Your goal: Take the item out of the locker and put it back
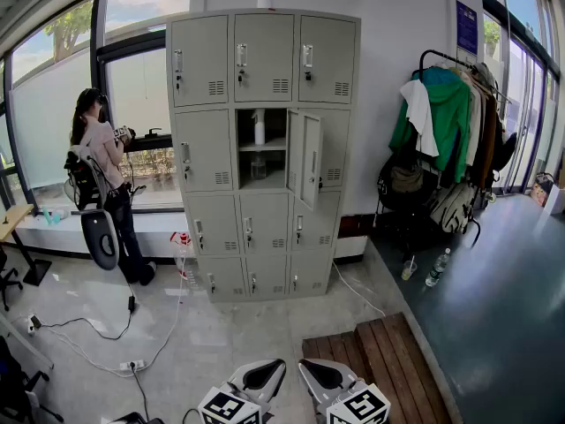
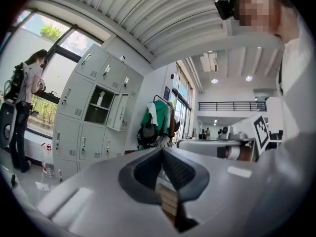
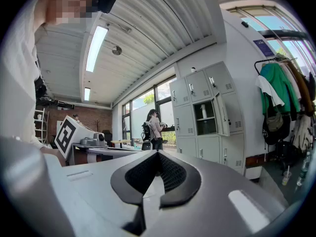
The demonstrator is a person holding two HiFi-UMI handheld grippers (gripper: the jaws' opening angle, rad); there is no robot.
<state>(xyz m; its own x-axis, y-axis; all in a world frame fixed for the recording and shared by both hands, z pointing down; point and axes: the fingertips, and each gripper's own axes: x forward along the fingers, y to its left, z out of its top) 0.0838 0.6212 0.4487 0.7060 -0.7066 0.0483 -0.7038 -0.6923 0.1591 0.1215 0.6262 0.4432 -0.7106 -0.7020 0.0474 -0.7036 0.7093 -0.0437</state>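
Observation:
The grey locker cabinet (image 1: 265,148) stands across the room against the wall. Its middle compartment in the second row is open, with the door (image 1: 309,159) swung out to the right. A white bottle (image 1: 259,127) stands upright on the shelf inside, also seen as the white bottle (image 2: 100,98) and the white bottle (image 3: 204,111) in the gripper views. A second small item below it is too dim to identify. My left gripper (image 1: 269,369) and right gripper (image 1: 313,369) sit low at the frame's bottom, far from the locker. Both are shut and hold nothing.
A person (image 1: 101,175) stands at the window left of the locker. A loaded coat rack (image 1: 450,122) with bags is at the right. Cables and a power strip (image 1: 132,363) lie on the floor, a wooden platform (image 1: 380,352) is near my feet, and bottles (image 1: 437,268) stand by the rack.

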